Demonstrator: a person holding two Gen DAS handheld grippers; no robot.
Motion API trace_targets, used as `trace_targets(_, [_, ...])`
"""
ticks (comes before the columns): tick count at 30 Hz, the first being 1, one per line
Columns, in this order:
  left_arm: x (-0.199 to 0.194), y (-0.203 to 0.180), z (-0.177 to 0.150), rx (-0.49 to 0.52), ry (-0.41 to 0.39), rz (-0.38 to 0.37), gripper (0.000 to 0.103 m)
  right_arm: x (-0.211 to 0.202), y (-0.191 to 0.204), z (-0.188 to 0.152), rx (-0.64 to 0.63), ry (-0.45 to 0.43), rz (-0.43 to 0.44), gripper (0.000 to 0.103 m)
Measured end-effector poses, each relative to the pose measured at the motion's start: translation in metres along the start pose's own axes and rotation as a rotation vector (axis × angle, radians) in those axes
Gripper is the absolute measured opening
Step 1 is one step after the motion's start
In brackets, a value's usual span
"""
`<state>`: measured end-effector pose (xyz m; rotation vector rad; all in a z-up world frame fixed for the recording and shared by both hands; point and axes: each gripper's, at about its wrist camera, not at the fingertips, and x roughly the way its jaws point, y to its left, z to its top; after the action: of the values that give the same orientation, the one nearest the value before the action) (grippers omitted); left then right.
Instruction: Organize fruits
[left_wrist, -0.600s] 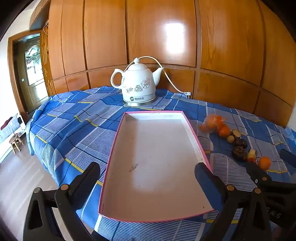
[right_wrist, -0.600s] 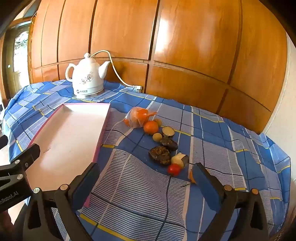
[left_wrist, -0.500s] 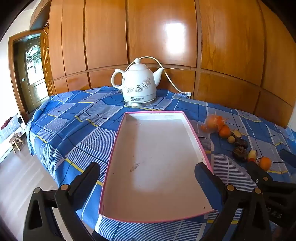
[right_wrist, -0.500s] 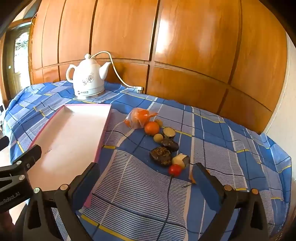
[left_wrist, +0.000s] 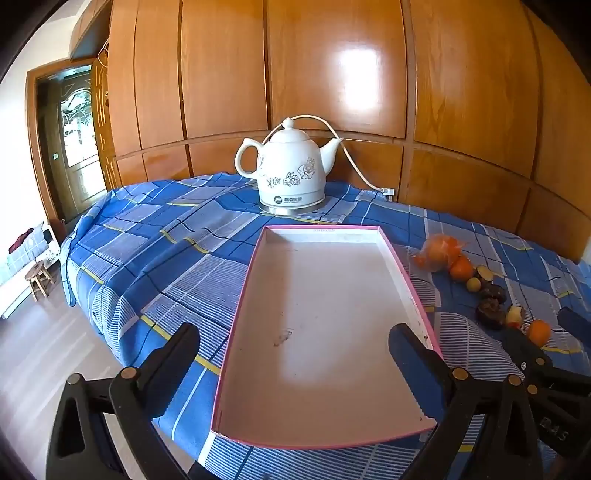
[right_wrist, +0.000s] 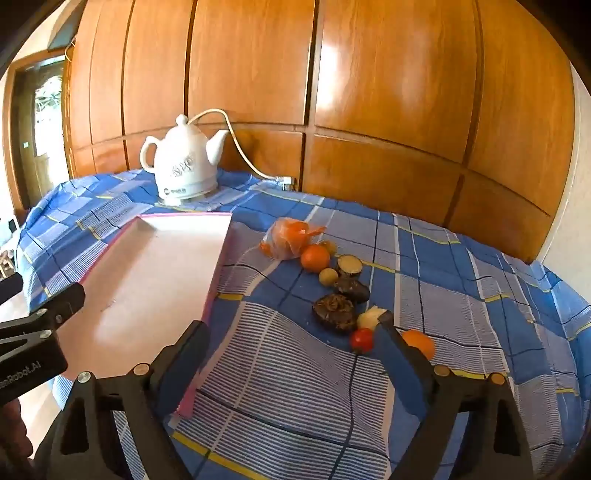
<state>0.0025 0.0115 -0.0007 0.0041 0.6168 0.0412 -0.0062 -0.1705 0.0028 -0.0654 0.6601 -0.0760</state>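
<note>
Right gripper (right_wrist: 291, 354) jaws wide apart, gripping nothing, hovering over blue plaid cloth (right_wrist: 288, 373). Cherry tomato (right_wrist: 362, 340) just inside its right finger; fruit row (right_wrist: 340, 288) runs toward 12 o'clock up to bagged oranges (right_wrist: 290, 240). Left gripper (left_wrist: 295, 363) also spread wide, nothing held, above pink-rimmed tray (left_wrist: 255, 273); kettle (left_wrist: 290, 173) at 12.

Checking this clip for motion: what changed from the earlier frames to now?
The right gripper has eased forward toward the fruit row; the red tomato now sits just inside its right-hand finger, and the fruits look larger. Nothing was grasped or released. The left gripper stays over the tray, jaws open. Kettle and fruits unmoved.
</note>
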Motion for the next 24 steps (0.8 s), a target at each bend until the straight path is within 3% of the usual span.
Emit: trace_targets(24, [-0.0012, -0.0059, -0.0006, 0.018, 0.007, -0.026, 0.103, -0.0037, 0.0, 0.0021, -0.007, -0.009, -0.003, 0.092])
